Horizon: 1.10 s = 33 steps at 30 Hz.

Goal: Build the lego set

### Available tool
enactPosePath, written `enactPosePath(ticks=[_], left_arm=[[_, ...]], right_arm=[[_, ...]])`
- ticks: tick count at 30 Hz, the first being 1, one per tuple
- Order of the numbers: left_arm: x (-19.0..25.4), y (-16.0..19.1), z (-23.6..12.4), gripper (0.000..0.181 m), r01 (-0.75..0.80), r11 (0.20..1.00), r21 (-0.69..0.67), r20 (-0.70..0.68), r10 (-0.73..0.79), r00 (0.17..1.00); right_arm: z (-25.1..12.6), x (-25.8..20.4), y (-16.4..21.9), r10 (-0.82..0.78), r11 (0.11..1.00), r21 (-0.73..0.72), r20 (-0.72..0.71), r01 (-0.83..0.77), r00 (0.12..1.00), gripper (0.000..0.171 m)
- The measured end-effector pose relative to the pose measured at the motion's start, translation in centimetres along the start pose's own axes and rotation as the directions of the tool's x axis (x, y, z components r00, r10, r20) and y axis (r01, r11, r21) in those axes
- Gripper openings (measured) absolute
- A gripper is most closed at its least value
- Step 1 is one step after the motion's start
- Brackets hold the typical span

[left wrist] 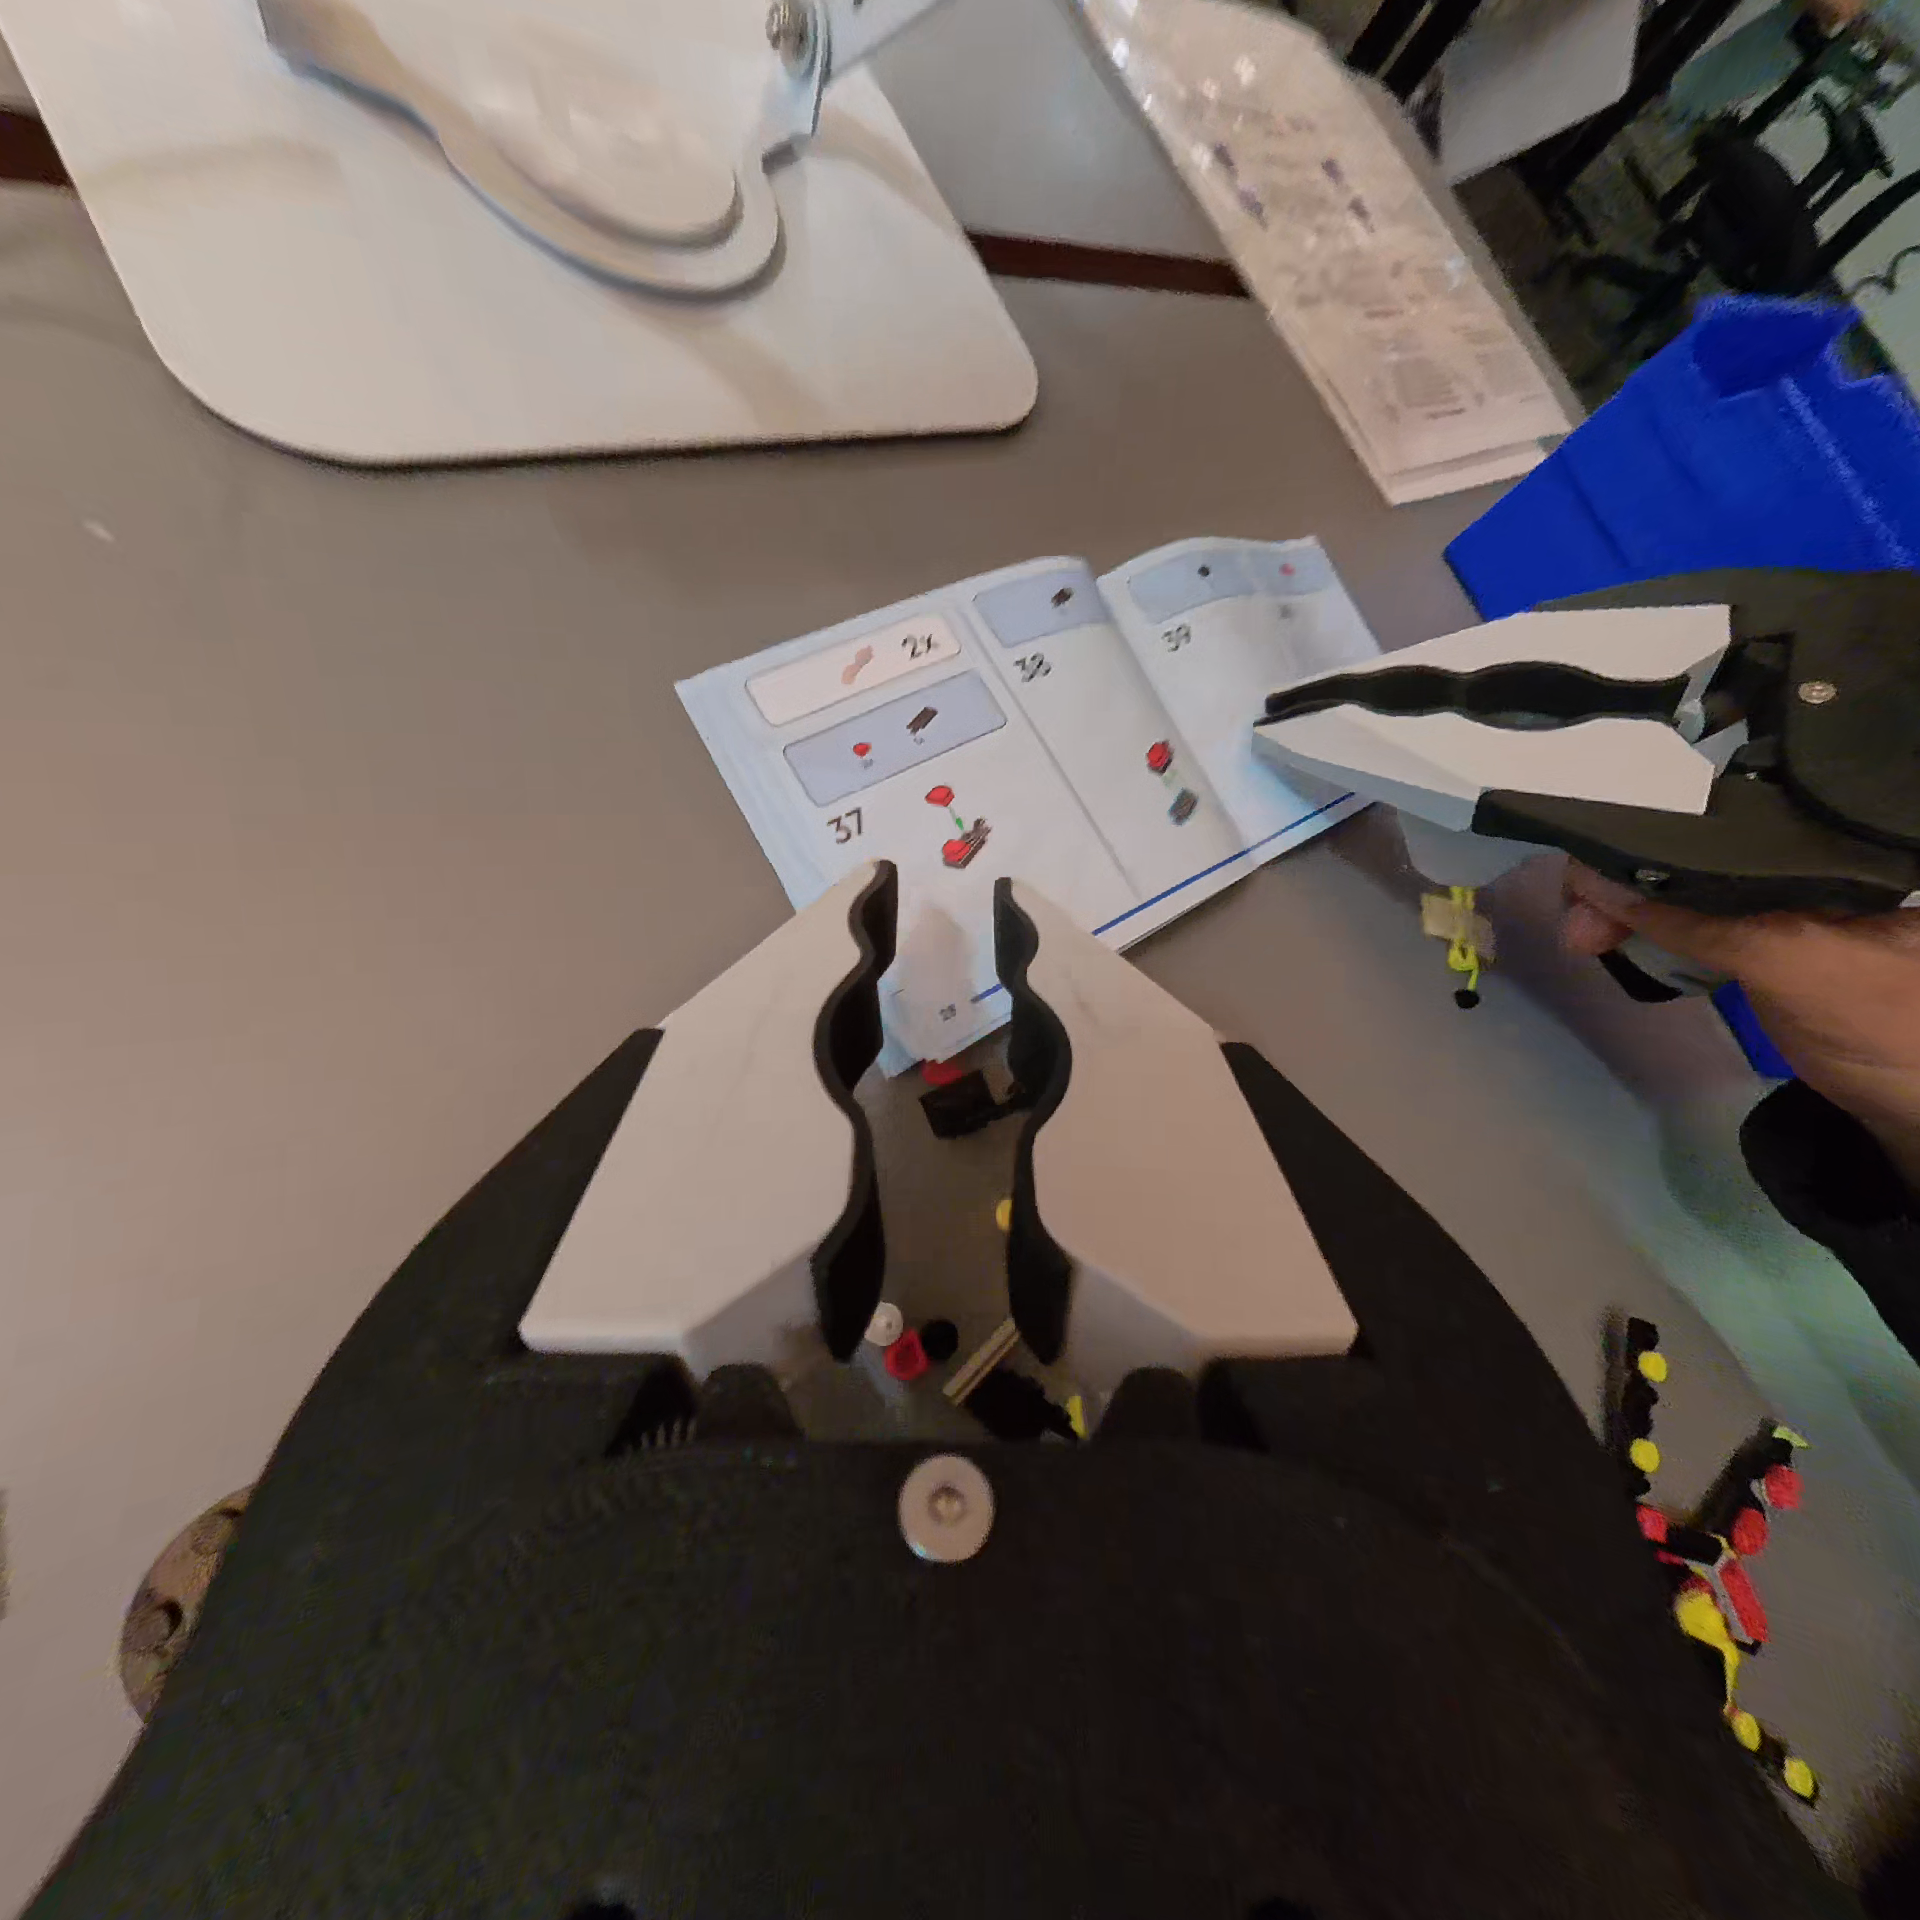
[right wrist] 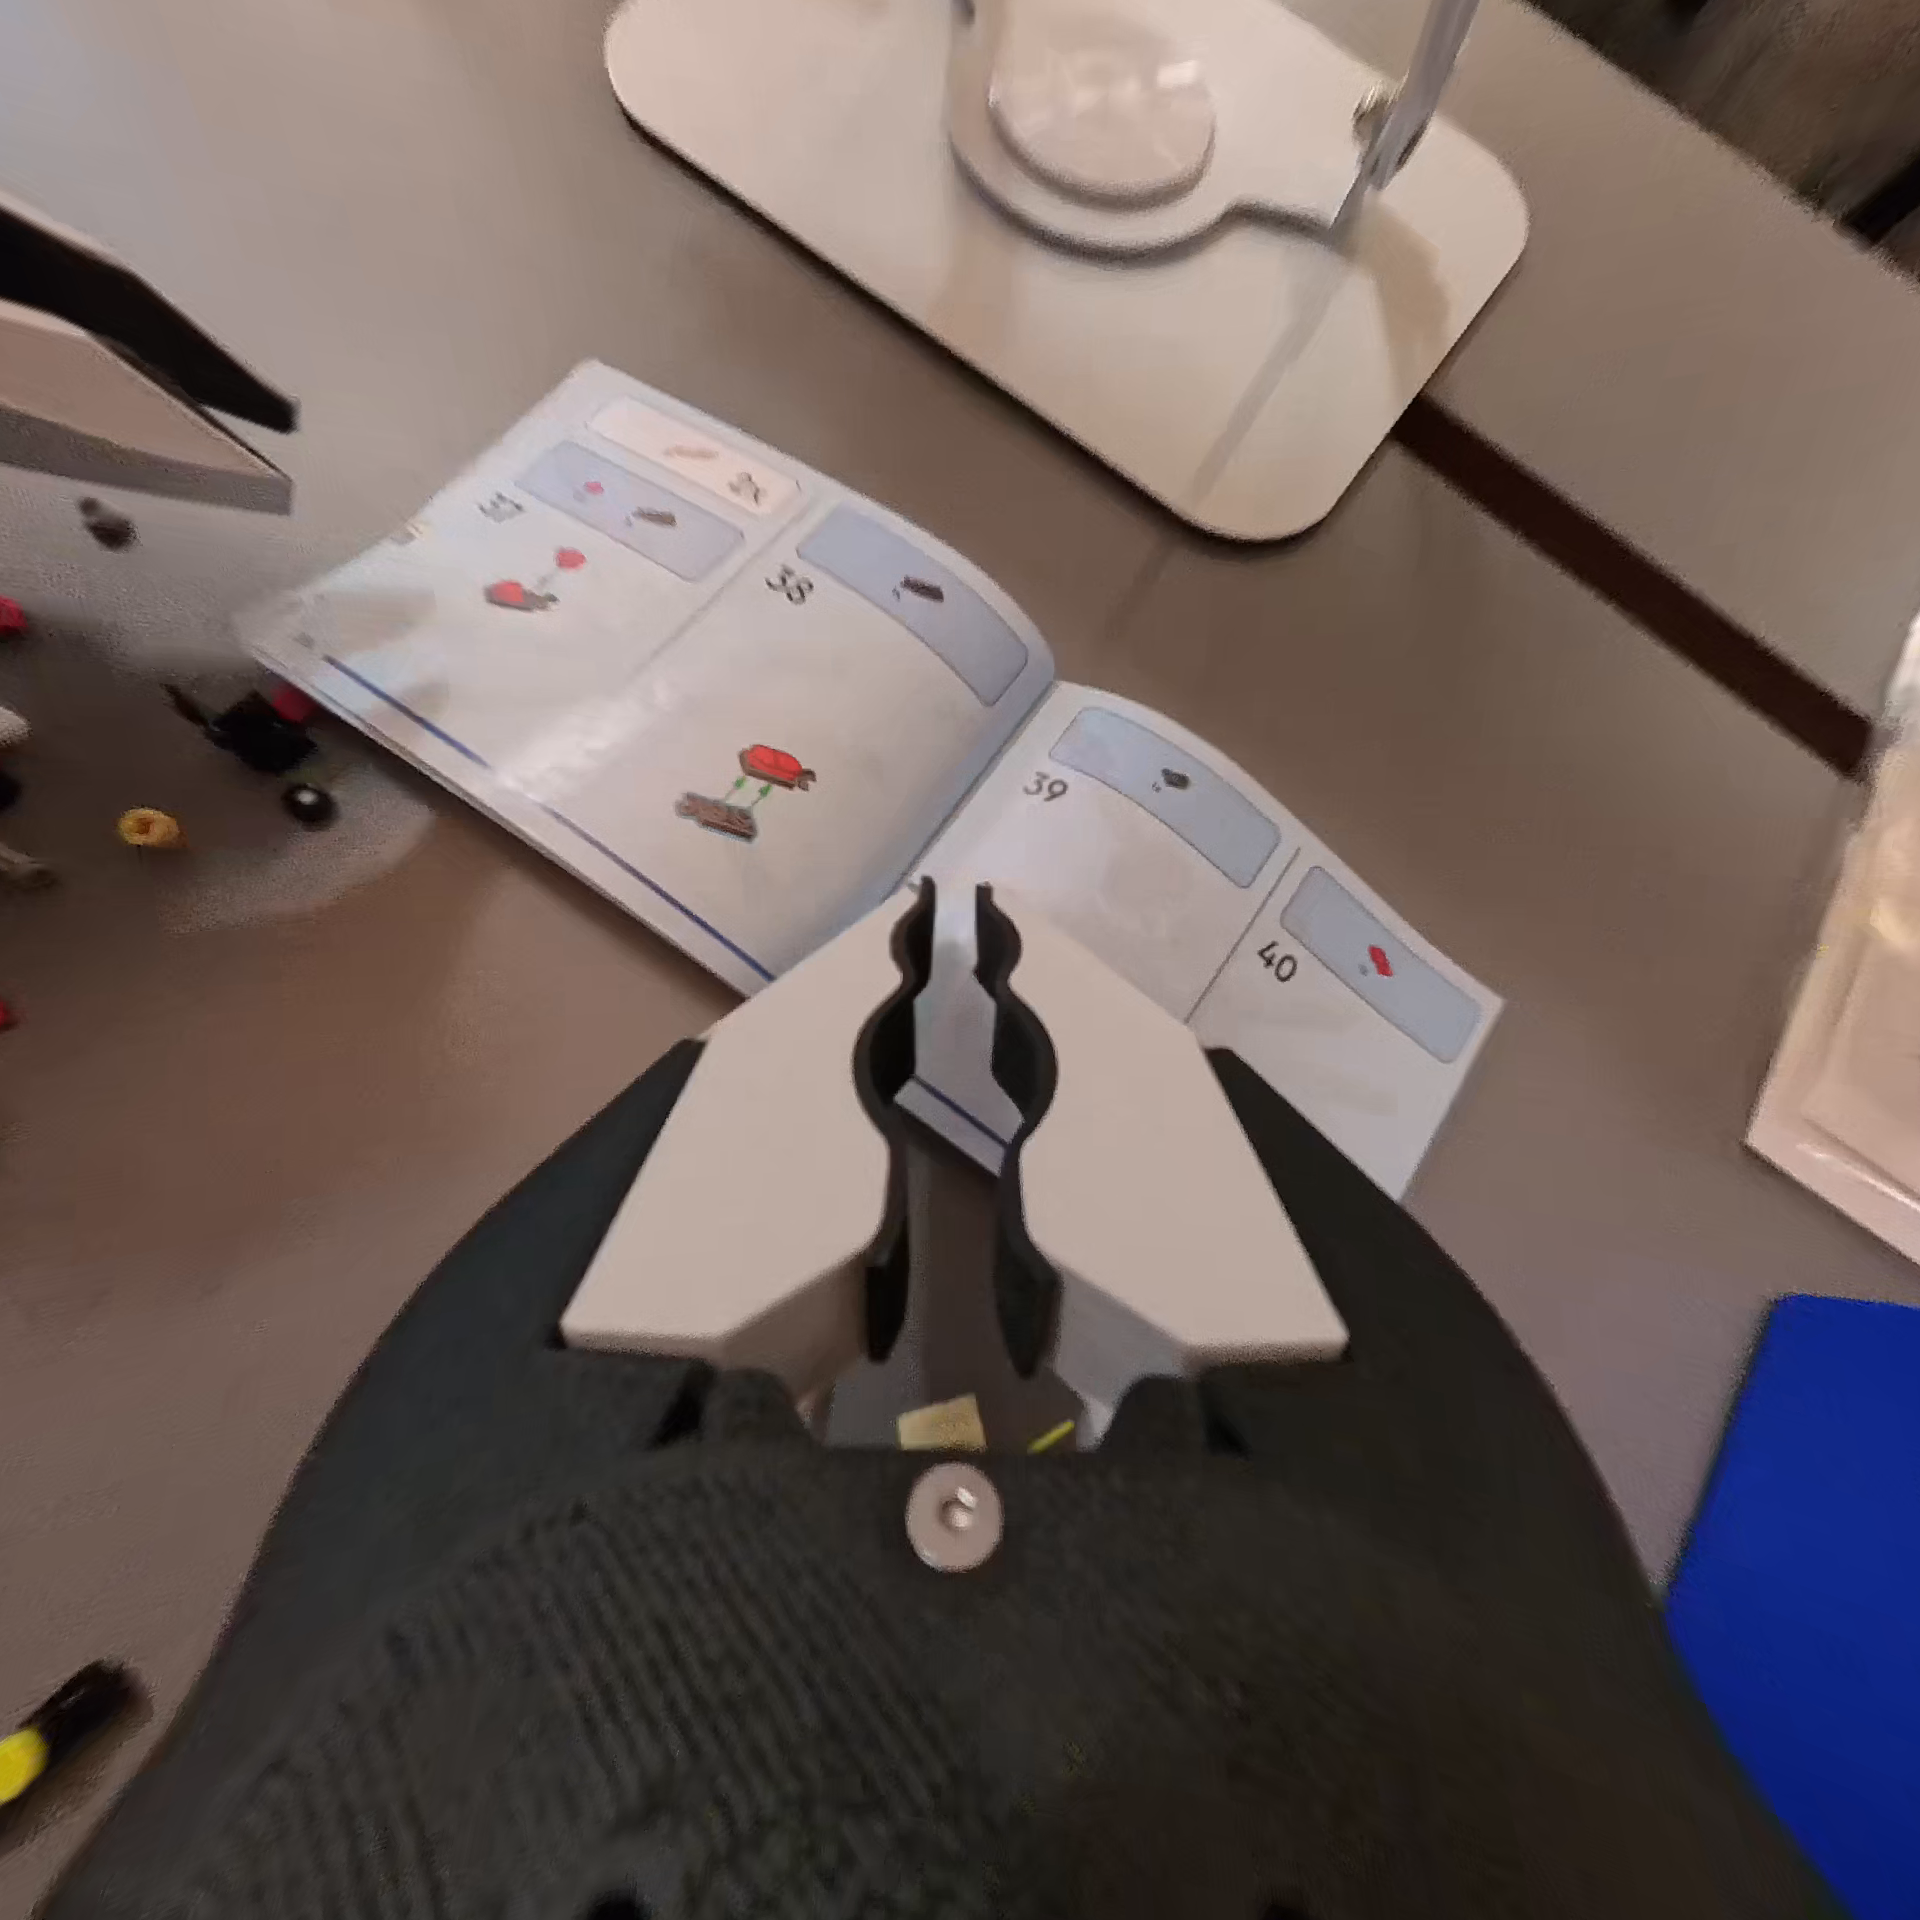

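While loose lego pieces (left wrist: 961, 1101) are seen scattered on the grey table (left wrist: 416, 727) under the left gripper (left wrist: 940, 888), whose jaws are spread and empty, a partly built black, red and yellow assembly (left wrist: 1714, 1558) is seen at the near right, so the build is judged midway with steps left. Centrally the open instruction booklet (right wrist: 727, 675) is laid flat, with the white stand base (right wrist: 1091, 260) close behind it limiting room there. Further right, the right gripper (right wrist: 954, 894) is held over the booklet's near edge, jaws narrowly parted on nothing, hemmed by a blue bin (right wrist: 1808, 1558) and a plastic bag (left wrist: 1340, 239); open table is left at the far left.
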State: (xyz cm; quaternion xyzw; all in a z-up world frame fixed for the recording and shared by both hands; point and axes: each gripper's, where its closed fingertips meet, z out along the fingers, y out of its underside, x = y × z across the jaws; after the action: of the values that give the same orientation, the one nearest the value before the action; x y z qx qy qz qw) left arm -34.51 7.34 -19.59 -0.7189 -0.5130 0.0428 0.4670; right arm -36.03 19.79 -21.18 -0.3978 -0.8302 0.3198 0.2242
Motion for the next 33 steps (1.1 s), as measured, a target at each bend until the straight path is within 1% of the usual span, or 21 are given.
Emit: enactPosePath(ticks=[3, 5, 7, 10, 13, 15, 16, 18, 19, 20, 21, 22, 23, 24, 26, 27, 28, 30, 33], left_arm=[[1.1, -1.4, -1.6, 0.016, -0.044, 0.994, 0.098, -0.025, 0.047, 0.999], [1.5, -1.8, -2.7, 0.014, -0.075, 0.986, 0.149, -0.016, 0.078, 0.997], [1.9, -1.7, -4.0, 0.011, -0.094, 0.976, 0.199, -0.007, 0.097, 0.995], [2.4, -0.8, -6.1, 0.008, -0.076, 0.964, 0.256, -0.007, 0.081, 0.997], [2.8, 0.5, -8.0, 0.007, -0.046, 0.958, 0.283, -0.042, 0.06, 0.997], [3.2, 1.4, -9.1, 0.005, -0.051, 0.958, 0.282, -0.068, 0.073, 0.995], [3.2, 1.8, -9.6, 0.005, -0.069, 0.959, 0.275, -0.07, 0.091, 0.993], [2.7, 2.2, -10.5, 0.006, -0.113, 0.957, 0.267, -0.029, 0.125, 0.992], [2.5, 2.3, -11.0, 0.008, -0.13, 0.953, 0.273, -0.015, 0.14, 0.99], [2.7, 2.1, -11.5, 0.016, -0.138, 0.945, 0.295, -0.032, 0.155, 0.987], [3.3, 1.7, -11.9, 0.024, -0.131, 0.933, 0.336, -0.083, 0.168, 0.982], [3.6, 1.4, -12.3, 0.031, -0.118, 0.925, 0.362, -0.125, 0.173, 0.977], [3.3, 1.2, -12.4, 0.037, -0.094, 0.922, 0.376, -0.146, 0.159, 0.976], [3.0, 1.2, -12.5, 0.04, -0.068, 0.926, 0.371, -0.172, 0.141, 0.975], [2.3, 1.2, -12.7, 0.048, -0.024, 0.935, 0.355, -0.198, 0.1, 0.975], [2.0, 0.9, -13.1, 0.048, -0.01, 0.929, 0.37, -0.199, 0.09, 0.976], [1.7, 0.6, -13.5, 0.049, -0.006, 0.92, 0.392, -0.195, 0.089, 0.977], [1.1, 0.3, -14.0, 0.049, -0.028, 0.908, 0.418, -0.157, 0.102, 0.982], [0.4, 0.6, -13.9, 0.044, -0.079, 0.916, 0.392, -0.109, 0.132, 0.985]], right_arm=[[-2.5, -0.6, -1.3, -0.013, 0.996, 0.084, -0.005, 0.013, 1.0, 0.011], [-4.5, -1.4, -1.8, -0.013, 0.989, 0.149, 0.004, 0.013, 1.0, 0.014], [-6.7, -2.5, -1.8, -0.004, 0.977, 0.213, 0.025, -0.001, 1.0, 0.018], [-9.6, -4.6, -1.0, 0.021, 0.949, 0.311, 0.091, -0.049, 0.996, 0.024], [-11.4, -6.0, 0.4, 0.032, 0.923, 0.375, 0.14, -0.083, 0.99, 0.025], [-11.9, -6.4, 1.5, 0.055, 0.926, 0.362, 0.165, -0.113, 0.985, 0.028], [-12.2, -6.7, 1.9, 0.072, 0.924, 0.358, 0.189, -0.137, 0.979, 0.03], [-12.9, -7.5, 1.9, 0.083, 0.909, 0.38, 0.234, -0.17, 0.969, 0.031], [-13.4, -8.0, 1.5, 0.061, 0.896, 0.413, 0.249, -0.163, 0.967, 0.032], [-14.0, -8.7, 0.9, 0.016, 0.877, 0.46, 0.259, -0.138, 0.966, 0.032], [-14.7, -9.4, 0.3, -0.043, 0.856, 0.508, 0.26, -0.098, 0.965, 0.033], [-15.1, -9.8, 0.0, -0.085, 0.837, 0.545, 0.229, -0.055, 0.97, 0.034], [-15.3, -9.5, -0.1, -0.094, 0.816, 0.577, 0.168, -0.02, 0.981, 0.038], [-15.5, -9.0, -0.1, -0.096, 0.794, 0.608, 0.103, 0.013, 0.99, 0.042], [-15.6, -8.2, 0.2, -0.107, 0.769, 0.634, -0.001, 0.084, 0.994, 0.038], [-15.4, -7.9, 0.4, -0.115, 0.771, 0.627, -0.032, 0.109, 0.993, 0.039], [-15.2, -7.8, 0.6, -0.122, 0.781, 0.613, -0.039, 0.12, 0.992, 0.039], [-14.9, -7.9, 1.0, -0.115, 0.792, 0.604, 0.002, 0.091, 0.993, 0.039], [-14.9, -8.0, 1.2, -0.109, 0.793, 0.606, 0.054, 0.054, 0.993, 0.035]])
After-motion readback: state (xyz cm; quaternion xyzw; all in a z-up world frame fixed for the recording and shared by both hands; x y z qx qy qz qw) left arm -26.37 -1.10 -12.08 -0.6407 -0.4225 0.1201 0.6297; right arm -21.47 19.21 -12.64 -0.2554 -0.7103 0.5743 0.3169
